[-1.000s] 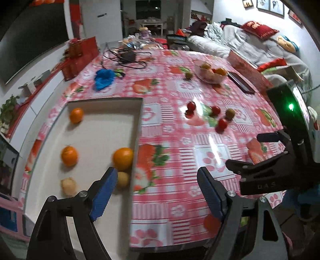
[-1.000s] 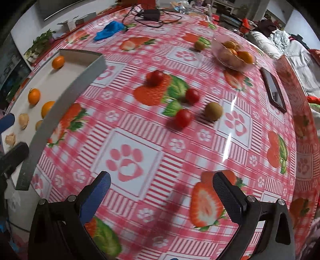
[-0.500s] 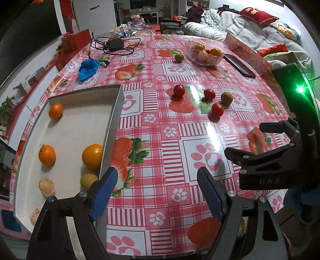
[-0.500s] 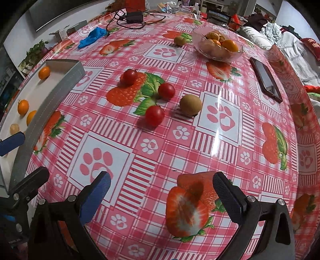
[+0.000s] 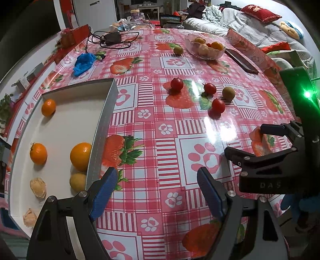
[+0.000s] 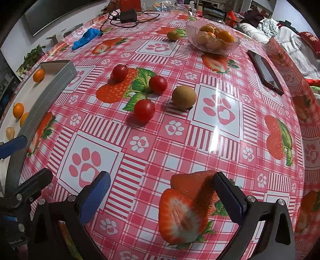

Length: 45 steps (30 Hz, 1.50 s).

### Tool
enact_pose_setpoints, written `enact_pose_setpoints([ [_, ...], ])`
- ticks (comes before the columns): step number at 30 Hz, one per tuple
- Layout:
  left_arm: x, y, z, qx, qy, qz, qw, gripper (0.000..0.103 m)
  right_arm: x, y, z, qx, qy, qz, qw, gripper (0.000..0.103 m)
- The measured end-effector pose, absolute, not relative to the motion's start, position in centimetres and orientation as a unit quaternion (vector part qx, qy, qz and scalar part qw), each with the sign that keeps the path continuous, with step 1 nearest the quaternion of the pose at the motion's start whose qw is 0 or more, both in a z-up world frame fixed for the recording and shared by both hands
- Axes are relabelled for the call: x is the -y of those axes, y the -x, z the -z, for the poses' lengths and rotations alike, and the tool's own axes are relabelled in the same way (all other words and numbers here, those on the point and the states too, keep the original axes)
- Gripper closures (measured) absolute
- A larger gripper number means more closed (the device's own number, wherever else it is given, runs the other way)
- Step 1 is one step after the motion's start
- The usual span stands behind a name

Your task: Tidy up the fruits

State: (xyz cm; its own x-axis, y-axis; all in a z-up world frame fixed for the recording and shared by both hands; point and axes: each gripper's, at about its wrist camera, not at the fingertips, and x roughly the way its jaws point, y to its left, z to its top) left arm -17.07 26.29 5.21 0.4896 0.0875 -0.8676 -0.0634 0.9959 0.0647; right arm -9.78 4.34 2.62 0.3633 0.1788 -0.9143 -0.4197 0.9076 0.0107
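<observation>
I am bringing both grippers nearer the loose tomatoes (image 6: 144, 110) than a second ago; left gripper (image 5: 158, 192) and right gripper (image 6: 160, 197) are both hanging spread, empty, ready for picking.

text: we read "DAS" in pale letters | on: black body of the right gripper (image 5: 269, 180), left wrist view | red cushion (image 5: 262, 15): yellow characters, we cannot read them
</observation>
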Motion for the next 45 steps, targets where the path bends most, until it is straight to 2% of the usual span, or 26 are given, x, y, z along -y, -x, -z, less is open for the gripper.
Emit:
enact_pose_setpoints([
  [33,-26.4,16.7,-5.2,-0.507,-0.006,-0.060,0.860,0.019,-4.0,10.3,-2.7,-0.505,0.113,-0.199,0.832,0.000],
  [41,-31.3,18.5,-9.9,-0.443,0.050,-0.125,0.886,0.019,-3.9,10.6,-2.7,-0.498,0.112,-0.200,0.836,0.000],
  [45,-36.1,19.5,-10.6,-0.441,0.085,-0.187,0.874,0.019,-3.9,10.5,-2.7,-0.498,0.112,-0.200,0.836,0.000],
])
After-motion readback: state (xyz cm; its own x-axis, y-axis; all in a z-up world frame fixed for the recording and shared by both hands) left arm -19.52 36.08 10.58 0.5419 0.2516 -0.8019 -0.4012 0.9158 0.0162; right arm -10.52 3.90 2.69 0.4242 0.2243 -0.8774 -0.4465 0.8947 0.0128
